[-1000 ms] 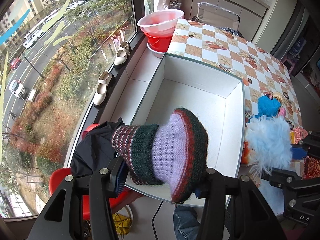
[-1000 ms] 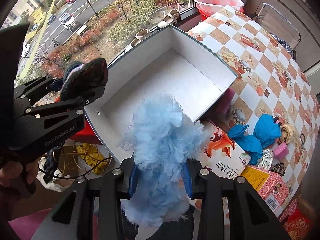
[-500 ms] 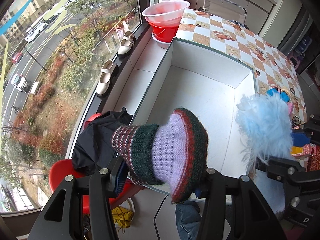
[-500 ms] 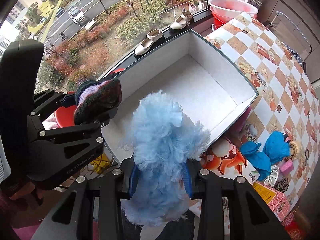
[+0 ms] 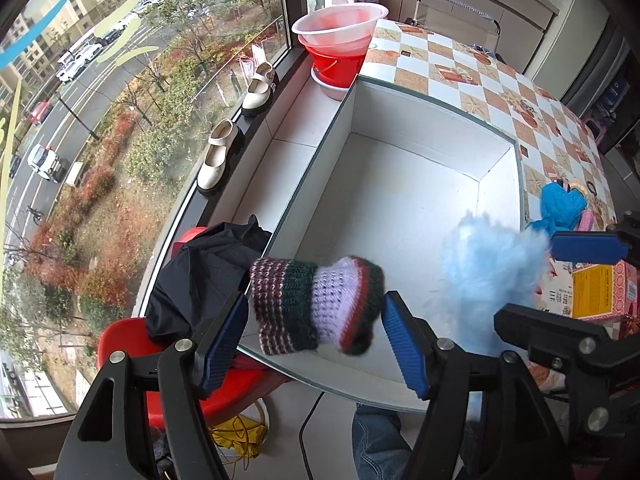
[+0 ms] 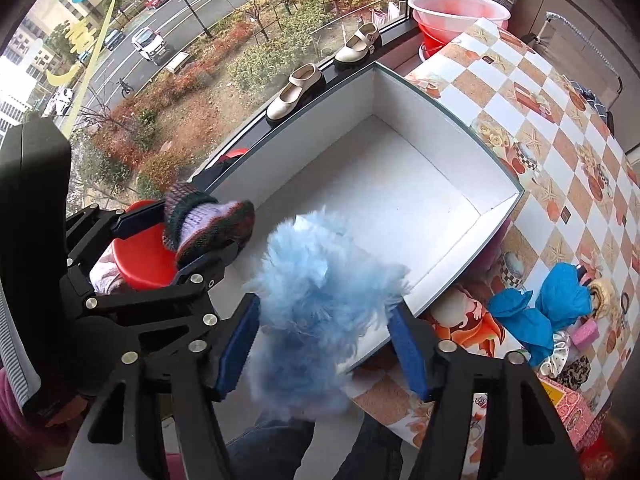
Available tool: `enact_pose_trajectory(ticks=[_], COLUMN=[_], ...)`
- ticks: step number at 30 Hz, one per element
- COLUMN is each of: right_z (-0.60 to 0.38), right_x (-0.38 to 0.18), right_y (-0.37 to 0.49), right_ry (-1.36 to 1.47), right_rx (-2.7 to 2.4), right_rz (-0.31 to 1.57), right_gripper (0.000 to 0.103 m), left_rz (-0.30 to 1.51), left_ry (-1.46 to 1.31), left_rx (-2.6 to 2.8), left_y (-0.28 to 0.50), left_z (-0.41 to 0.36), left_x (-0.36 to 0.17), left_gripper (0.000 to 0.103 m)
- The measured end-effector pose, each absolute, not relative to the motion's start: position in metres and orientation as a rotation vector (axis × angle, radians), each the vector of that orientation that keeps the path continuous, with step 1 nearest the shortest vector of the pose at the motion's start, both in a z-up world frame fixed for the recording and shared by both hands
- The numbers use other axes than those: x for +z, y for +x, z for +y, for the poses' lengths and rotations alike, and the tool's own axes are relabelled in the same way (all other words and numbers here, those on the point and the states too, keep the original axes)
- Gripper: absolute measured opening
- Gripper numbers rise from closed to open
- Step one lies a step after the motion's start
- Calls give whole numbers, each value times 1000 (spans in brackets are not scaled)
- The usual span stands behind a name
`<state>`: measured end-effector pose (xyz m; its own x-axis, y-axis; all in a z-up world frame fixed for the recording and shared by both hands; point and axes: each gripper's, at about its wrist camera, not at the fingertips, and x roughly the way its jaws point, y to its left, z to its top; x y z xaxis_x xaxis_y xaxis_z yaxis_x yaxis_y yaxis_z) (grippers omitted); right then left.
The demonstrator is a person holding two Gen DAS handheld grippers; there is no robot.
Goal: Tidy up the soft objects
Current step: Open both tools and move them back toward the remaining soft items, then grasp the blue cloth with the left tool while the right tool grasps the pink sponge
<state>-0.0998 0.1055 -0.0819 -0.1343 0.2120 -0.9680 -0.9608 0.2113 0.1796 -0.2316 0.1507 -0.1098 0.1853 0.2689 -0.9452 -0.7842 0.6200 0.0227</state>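
A striped knitted sock (image 5: 316, 304) of purple, green and red hangs between the blue pads of my left gripper (image 5: 316, 310), above the near rim of the open white box (image 5: 400, 184). The jaws are opening and the pads stand clear of the sock. A fluffy light-blue soft toy (image 6: 316, 304) sits loose between the pads of my right gripper (image 6: 324, 312), whose jaws are also opening, over the box's near corner. In the right wrist view the left gripper (image 6: 192, 232) and sock (image 6: 208, 224) are at the left. The toy (image 5: 488, 276) shows in the left wrist view too.
The box lies on a chequered tablecloth (image 5: 480, 76) beside a window sill with cream shoes (image 5: 218, 156) and stacked red and white basins (image 5: 340, 44). A black garment (image 5: 208, 272) lies on a red stool. Blue soft items (image 6: 536, 308) and printed cartons (image 5: 592, 292) crowd the table's right.
Both grippers' jaws have spread apart. The sock and the blue toy, squeezed before, now sit loose between the pads. The right gripper with the toy has come closer over the box.
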Motion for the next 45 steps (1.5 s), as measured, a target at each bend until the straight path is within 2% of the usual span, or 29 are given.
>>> enact_pose_trajectory(ticks=[1,2,8,9,10,17,26,32,39,45], right_z=[105,105,96,93,89,52,-41,-112,-143,-141], right_x=[-81,-79,-67,-65,-62,-33,-8,-38,-97,-146], right_y=[-97,-93,-76,-73,-69,-25,77,150,196,218], right_ry=[-806,-795,-758,-752,-741,-614,-433,-329,-275,-237], right_rx=[1220,1205,1155,1146,1136,1023,764,567,517,569], right_rz=[1274,1271,1258,1261,1266,1296,1293,1373,1501,1578], right_gripper=[88,92,92,92,92,92,92,92,92,92], left_rz=[1151,1150,1134,1126,1117,1101,1171,1236,1408,1500], left_ry=[-557,-568,-628,-649,-665,-687,-584,-456,-437,-444], left_rx=[788,784,755,737,716,534,329,252,175,160], left_y=[-233,-233,-228,-227,-225,-190,-95,-9,86,132], left_z=[152,154,158,159,158,140,93,68,57,49], left_x=[-109,-109,-102,-100,-96,-68,-52,-61,-117,-160], left_gripper=[82,83,87,93,94,94,94,94,94,94])
